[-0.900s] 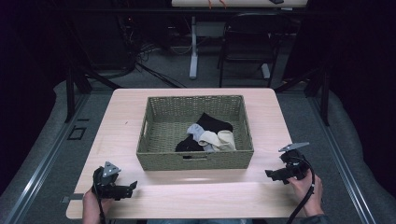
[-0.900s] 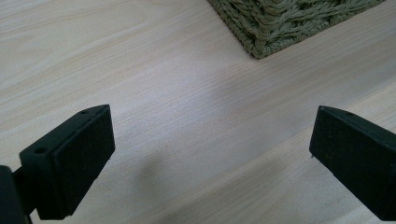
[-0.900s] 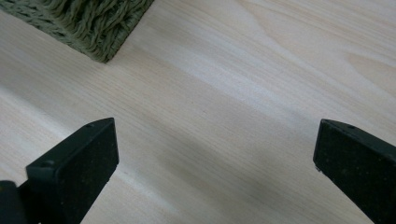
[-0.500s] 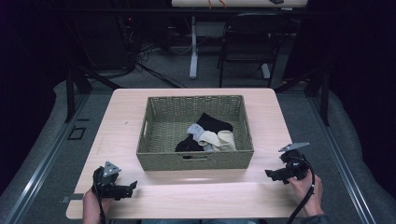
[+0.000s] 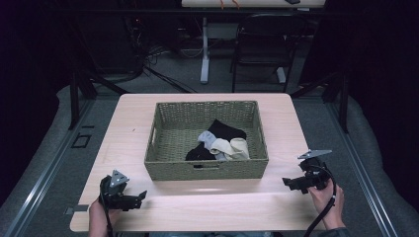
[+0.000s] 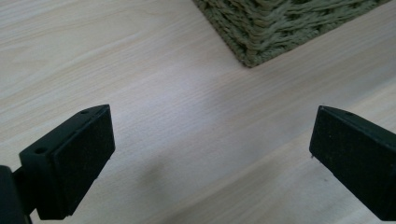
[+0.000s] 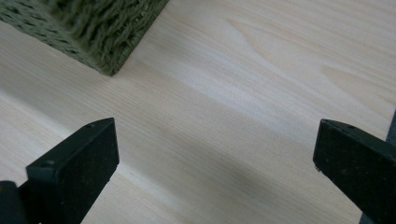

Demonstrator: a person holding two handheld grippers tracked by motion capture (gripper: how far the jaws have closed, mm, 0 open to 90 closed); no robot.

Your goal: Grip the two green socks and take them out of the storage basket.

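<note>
A green woven basket (image 5: pixel 170 143) stands in the middle of the light wooden table (image 5: pixel 128 133). Inside it, toward the front right, lies a small heap of socks (image 5: pixel 220 142): black, grey and cream. My left gripper (image 5: pixel 141 196) rests at the table's front left corner, jaws wide open over bare wood, with a corner of the basket (image 6: pixel 261 28) ahead of it. My right gripper (image 5: pixel 288 182) sits at the front right, also open and empty, and the basket's corner (image 7: pixel 93 28) shows at its upper left.
The table's front edge runs just below both hands. Beyond the table stand a dark chair (image 5: pixel 264 44) and a white table leg (image 5: pixel 204 49) on grey floor. Metal rails (image 5: pixel 44 168) flank the table on the left and right.
</note>
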